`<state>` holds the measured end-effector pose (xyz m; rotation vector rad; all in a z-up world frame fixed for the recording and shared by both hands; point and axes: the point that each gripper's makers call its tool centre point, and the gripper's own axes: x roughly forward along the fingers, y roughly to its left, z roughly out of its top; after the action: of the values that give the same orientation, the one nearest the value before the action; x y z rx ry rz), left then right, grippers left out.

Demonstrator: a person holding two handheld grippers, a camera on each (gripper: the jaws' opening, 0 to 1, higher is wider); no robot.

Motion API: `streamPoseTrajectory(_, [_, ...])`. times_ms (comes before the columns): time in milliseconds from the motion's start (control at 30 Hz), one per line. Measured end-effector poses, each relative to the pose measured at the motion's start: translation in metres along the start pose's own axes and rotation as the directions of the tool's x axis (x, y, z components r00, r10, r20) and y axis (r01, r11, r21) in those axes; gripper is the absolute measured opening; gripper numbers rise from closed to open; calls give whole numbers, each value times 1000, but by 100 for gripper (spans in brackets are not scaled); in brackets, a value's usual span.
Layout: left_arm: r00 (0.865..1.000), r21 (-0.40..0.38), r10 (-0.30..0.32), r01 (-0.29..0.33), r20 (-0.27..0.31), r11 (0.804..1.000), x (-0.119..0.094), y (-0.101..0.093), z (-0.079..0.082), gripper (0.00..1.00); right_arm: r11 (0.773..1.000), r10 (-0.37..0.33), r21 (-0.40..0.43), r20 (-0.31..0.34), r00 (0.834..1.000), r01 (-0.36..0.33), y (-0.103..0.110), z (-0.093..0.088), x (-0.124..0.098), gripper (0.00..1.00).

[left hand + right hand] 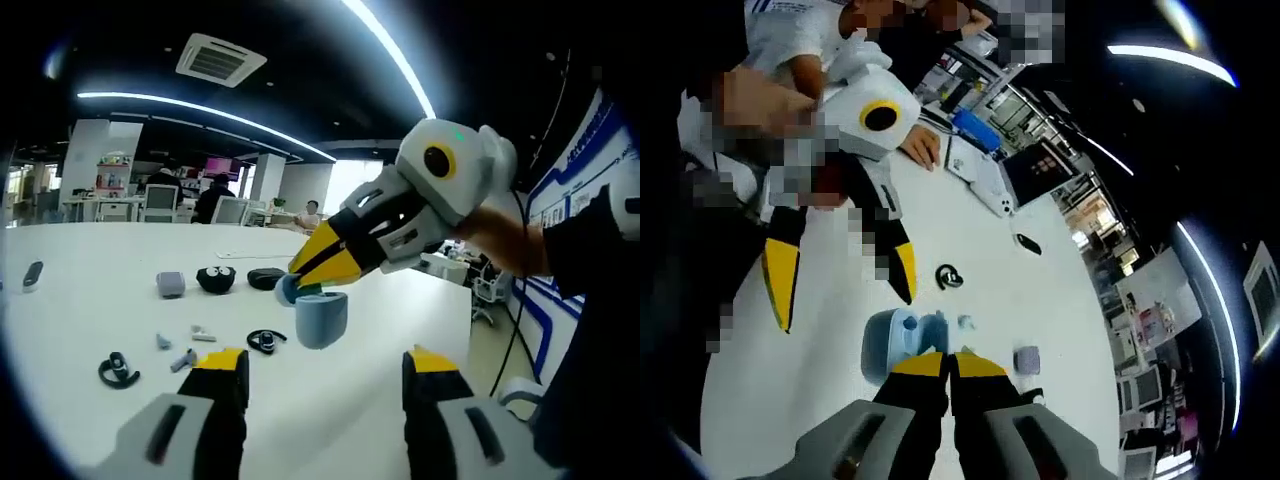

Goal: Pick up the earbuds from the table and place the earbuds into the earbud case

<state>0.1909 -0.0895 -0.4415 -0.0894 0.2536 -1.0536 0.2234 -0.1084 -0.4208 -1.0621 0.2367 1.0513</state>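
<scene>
In the left gripper view my right gripper (318, 283) comes in from the upper right and ends at the centre of the frame, its yellow jaws pressed together on the rim of the open blue earbud case (320, 318), which hangs in the air above the white table (100, 260). In the right gripper view the same case (902, 340) sits just above my own jaw tips, lower centre. I see a pale hollow inside it, but whether an earbud is already in it I cannot tell.

My left gripper (325, 365) is spread wide and holds nothing. It lies at the bottom of its own view, directly below the case.

The earbuds are on the table — one black earbud (266, 341) just left of the case and near my left jaw, another black earbud (118, 371) further off at the lower left. Small grey pieces (180, 350) lie between them.

I judge the left gripper is the nearer and the free one, so it should go down and to the left to the close earbud, then lift it to the case opening.
</scene>
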Motion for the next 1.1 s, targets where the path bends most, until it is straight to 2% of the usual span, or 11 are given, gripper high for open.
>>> streamPoseTrajectory(167, [1000,-7,-10,10,-1,1000,8,-12,-17,62,999,-35,-41,3,999,35,20,-9,-4,1])
streamPoseTrajectory(333, [1000,8,-11,10,7,1000,15,-18,-24,60,995,-63,-76,15,998,64,37,-11,-4,1])
streamPoseTrajectory(467, [999,53,-32,32,-6,998,18,-24,-31,53,989,-82,-123,27,996,85,45,-10,-2,1])
streamPoseTrajectory(567, [999,55,-48,48,-11,997,19,-26,-34,49,981,-98,-163,37,995,103,49,-7,0,1])
streamPoseTrajectory(800, [997,68,-62,65,-52,996,25,-23,-47,43,967,-93,-233,46,995,102,62,-5,11,1])
streamPoseTrajectory(900, [995,61,-73,77,-66,995,25,-22,-51,34,964,-88,-247,41,995,96,67,-6,16,1])
streamPoseTrajectory(1100, [996,72,-53,58,-74,996,24,-17,-52,32,952,-108,-281,48,993,118,65,-2,16,1])
